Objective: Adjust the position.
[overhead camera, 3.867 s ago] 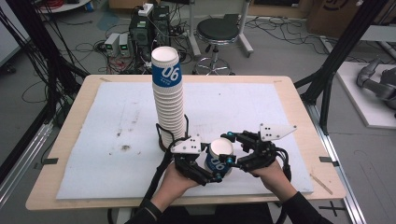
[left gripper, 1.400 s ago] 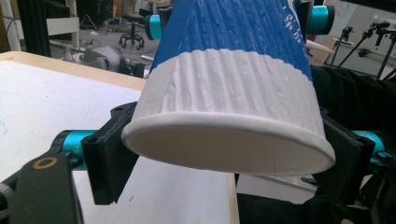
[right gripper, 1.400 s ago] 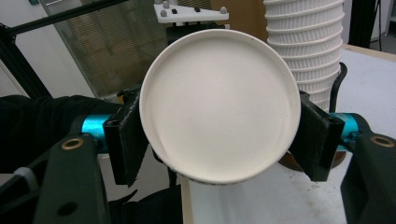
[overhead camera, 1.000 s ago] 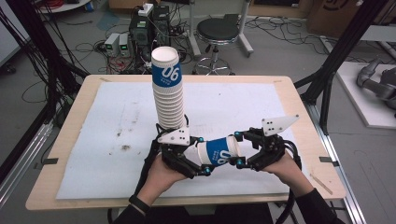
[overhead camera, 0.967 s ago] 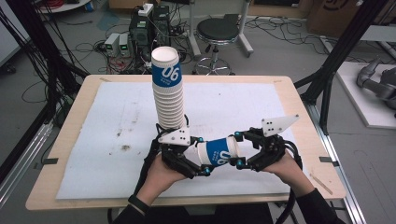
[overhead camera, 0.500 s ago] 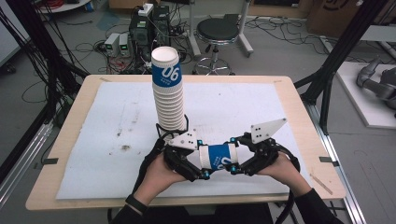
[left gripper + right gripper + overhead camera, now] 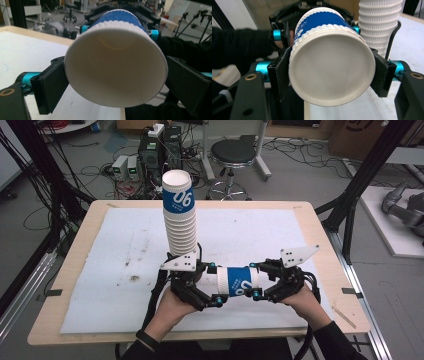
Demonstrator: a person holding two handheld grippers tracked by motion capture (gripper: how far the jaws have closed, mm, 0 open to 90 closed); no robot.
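A white ribbed paper cup (image 7: 238,281) with a blue "06" band lies level above the table's front, held from both ends. My left gripper (image 7: 216,284) is shut on its open rim. In the left gripper view the cup's mouth (image 7: 115,72) faces the camera, with the left gripper (image 7: 116,77) pressing black jaws on both sides. My right gripper (image 7: 255,280) is shut on its base end. The closed bottom (image 7: 332,67) faces the right gripper view, clamped by the right gripper (image 7: 331,72). A tall stack of the same cups (image 7: 180,217) stands just behind the left gripper.
White paper (image 7: 115,255) with a few dark stains covers the wooden table (image 7: 330,270). The cup stack (image 7: 380,22) rises close behind the held cup in the right gripper view. Beyond the table are a stool (image 7: 239,152), floor cables and black frame posts.
About four seconds ago the cup stood mouth-up between the grippers; it has since been tipped level. In the last half second both hands have drawn slightly apart, grips unchanged.
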